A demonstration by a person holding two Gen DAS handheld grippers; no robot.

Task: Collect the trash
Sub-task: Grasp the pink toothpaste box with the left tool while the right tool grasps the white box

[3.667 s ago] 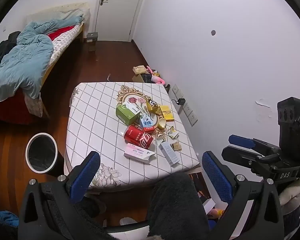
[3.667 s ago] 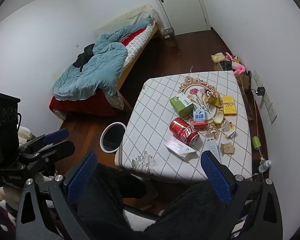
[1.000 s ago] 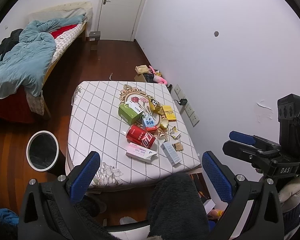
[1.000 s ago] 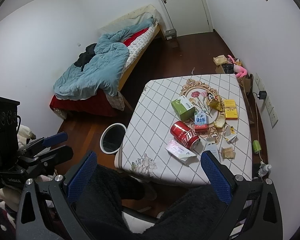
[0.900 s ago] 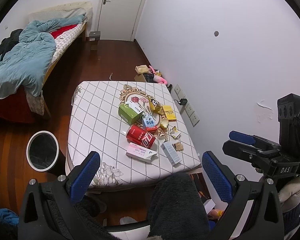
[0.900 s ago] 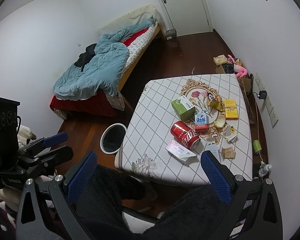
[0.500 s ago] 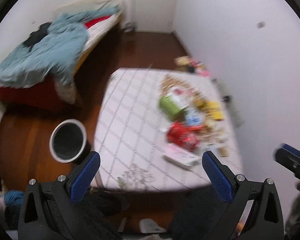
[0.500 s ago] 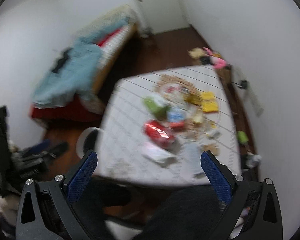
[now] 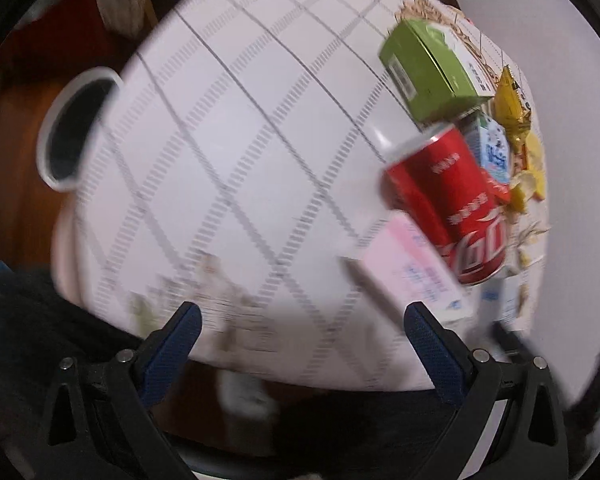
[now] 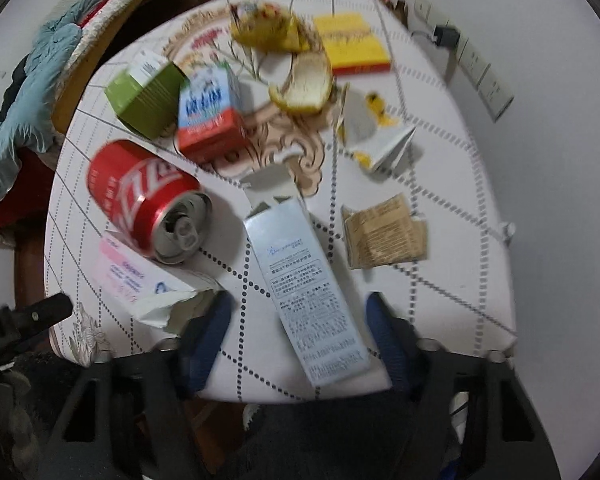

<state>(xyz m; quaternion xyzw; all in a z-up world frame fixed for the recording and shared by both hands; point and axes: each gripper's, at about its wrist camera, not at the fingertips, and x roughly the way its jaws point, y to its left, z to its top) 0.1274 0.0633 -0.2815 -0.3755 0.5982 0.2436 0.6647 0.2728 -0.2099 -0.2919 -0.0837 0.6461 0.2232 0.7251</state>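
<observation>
R fingers (image 10: 296, 320) just narrowed, straddling pale blue carton (image 10: 304, 276), not touching; L fingers (image 9: 300, 340) wide, empty.

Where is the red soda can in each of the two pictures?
Left wrist view: the red soda can lies on its side at the right, between the green box above it and the pink box below it.
Right wrist view: the can lies at the left, its opened top facing the camera.
Shared landmark: the green box, just beyond the can in both.

Red can (image 10: 140, 196); green box (image 10: 146, 102); yellow box (image 10: 352, 42); white tablecloth (image 9: 220, 140), grey diamond grid; blue claw pads (image 9: 168, 350).
</observation>
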